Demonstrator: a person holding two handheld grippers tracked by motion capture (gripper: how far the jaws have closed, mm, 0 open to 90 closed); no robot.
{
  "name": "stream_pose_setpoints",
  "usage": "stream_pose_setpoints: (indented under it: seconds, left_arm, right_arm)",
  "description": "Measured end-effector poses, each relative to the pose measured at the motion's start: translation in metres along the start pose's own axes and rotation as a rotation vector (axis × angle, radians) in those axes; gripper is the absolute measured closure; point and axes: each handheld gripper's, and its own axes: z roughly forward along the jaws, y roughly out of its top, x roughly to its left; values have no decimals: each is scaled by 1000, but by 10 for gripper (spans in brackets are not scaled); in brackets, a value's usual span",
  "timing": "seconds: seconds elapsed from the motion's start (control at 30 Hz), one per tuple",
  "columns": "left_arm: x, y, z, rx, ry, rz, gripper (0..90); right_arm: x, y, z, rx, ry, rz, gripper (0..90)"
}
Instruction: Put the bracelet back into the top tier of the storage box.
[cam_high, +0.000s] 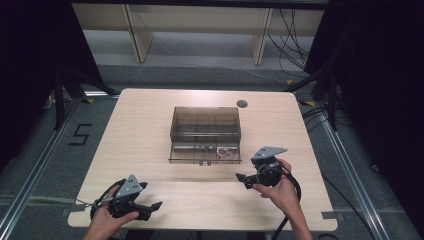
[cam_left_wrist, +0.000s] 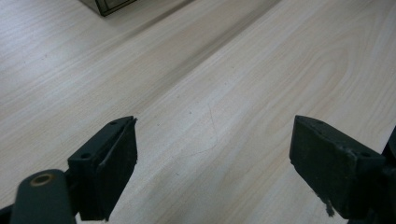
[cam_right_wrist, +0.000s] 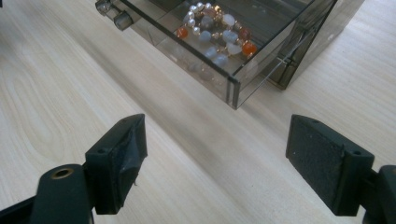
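Nearest the person, the left gripper (cam_high: 150, 209) hovers well short of the box (cam_high: 205, 131), jaws spread and empty. The right gripper (cam_high: 243, 179) sits just beside the box's pulled-out drawer (cam_right_wrist: 205, 60), jaws also apart. Inside lies a bead bracelet (cam_right_wrist: 215, 32), likely light, loose and slippery; pinching across its strand seems best.

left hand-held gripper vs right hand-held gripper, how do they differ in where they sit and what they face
The left hand-held gripper is at the table's near left corner, far from the smoky clear box; the right hand-held gripper is close by the box's front right. The left faces bare wood; the right faces the open drawer holding a beaded bracelet. Both are open, holding nothing.
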Motion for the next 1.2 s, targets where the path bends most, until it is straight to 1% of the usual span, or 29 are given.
stream_pose_setpoints:
  seconds: [0.03,0.07,0.1,0.13,0.17,0.2,0.23,0.27,0.3,0.33,0.37,0.4,0.5,0.53,0.57,0.6,0.7,0.73,0.77,0.8,0.83,0.9,0.93,0.97,1.0,1.07,1.1,1.13,1.2]
  left_arm:
    - [0,0,0,3,0,1,152]
    - [0,0,0,6,3,0,152]
    - [0,0,0,6,2,-1,152]
    - [0,0,0,2,-2,0,152]
    - [0,0,0,2,-2,0,152]
    - [-1,0,-1,7,2,-10,152]
    - [1,0,-2,13,5,9,152]
    - [1,0,-2,13,5,9,152]
    - [0,0,-1,6,1,-1,152]
    - [0,0,-1,13,3,-5,152]
    - [-1,0,-1,14,6,-14,152]
    - [-1,0,-1,14,12,-5,152]
    - [0,0,-1,12,7,-1,152]
    - [0,0,-1,15,5,2,152]
    - [0,0,0,19,21,7,152]
    - [0,0,-1,18,12,-9,152]
    - [-1,-1,0,8,1,-17,152]
    - [0,0,-1,16,3,8,152]
    - [0,0,-1,16,3,8,152]
    - [0,0,-1,17,6,7,152]
    - [0,0,-1,17,6,7,152]
    - [0,0,-2,27,13,19,152]
    - [0,0,-2,22,14,12,152]
    - [0,0,-2,22,14,12,152]
    - [0,0,-2,19,8,19,152]
    - [0,0,-2,19,11,20,152]
    - [0,0,-2,18,10,18,152]
    - [0,0,-2,16,7,16,152]
    - [0,0,-2,19,10,19,152]
  right_arm:
    - [0,-1,1,-10,-3,-11,215]
    - [1,-3,3,-38,-10,-11,215]
    - [1,-3,0,-17,-3,-16,215]
    - [2,-5,-1,-15,1,5,214]
    - [2,-5,-1,-15,1,5,214]
    - [2,-8,1,-35,-11,1,214]
    - [2,-8,-1,-18,-5,-2,212]
    - [2,-10,1,-39,-9,-2,212]
    - [2,-10,1,-39,-9,-2,212]
    - [2,-11,1,-20,-4,-5,210]
    - [4,-12,2,-24,0,11,209]
    - [4,-14,4,-35,0,-16,209]
    - [6,-16,5,-31,1,-19,209]
    - [7,-17,5,-16,14,-16,209]
    - [7,-17,5,-16,14,-16,209]
    - [8,-18,6,-15,26,-13,208]
    - [11,-20,8,-34,21,-2,207]
    - [12,-20,6,-11,33,-9,206]
    - [12,-20,6,-11,33,-9,206]
    - [13,-22,8,-37,17,-5,204]
    - [13,-22,8,-37,17,-5,204]
    - [13,-22,6,-23,38,-20,200]
    - [15,-24,9,-57,16,-2,198]
    - [15,-24,9,-57,16,-2,198]
    - [15,-24,7,-25,38,-26,198]
    - [17,-25,6,-22,39,-11,196]
    - [16,-26,6,-28,40,-24,193]
    - [18,-28,7,-47,41,-10,191]
    - [17,-28,6,-39,40,-18,189]
